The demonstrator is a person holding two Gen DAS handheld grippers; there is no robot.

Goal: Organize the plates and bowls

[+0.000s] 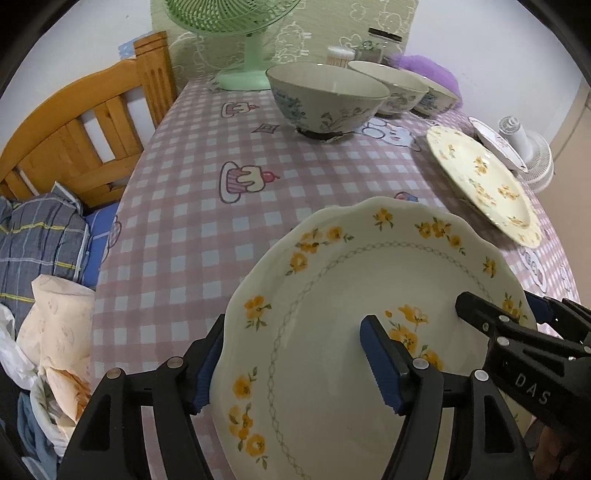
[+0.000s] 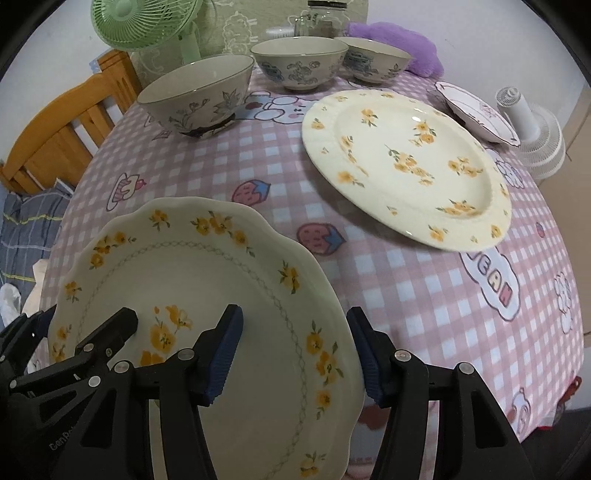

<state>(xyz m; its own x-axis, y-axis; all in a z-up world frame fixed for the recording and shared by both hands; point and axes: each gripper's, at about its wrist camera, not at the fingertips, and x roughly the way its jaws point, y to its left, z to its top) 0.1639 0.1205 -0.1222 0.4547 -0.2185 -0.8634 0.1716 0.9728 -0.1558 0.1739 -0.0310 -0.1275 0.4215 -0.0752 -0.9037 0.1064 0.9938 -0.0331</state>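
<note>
A scalloped cream plate with yellow flowers is held above the near table edge. My left gripper straddles its left rim, jaws on both sides. My right gripper straddles its right rim, also seen in the left wrist view. A larger cream flowered plate lies on the table to the right. Three floral bowls stand at the back. A small pink-rimmed plate lies at the far right.
The table has a pink checked cloth. A green fan, jars and a purple cushion stand at the back. A white fan is right; a wooden bedframe and bedding left.
</note>
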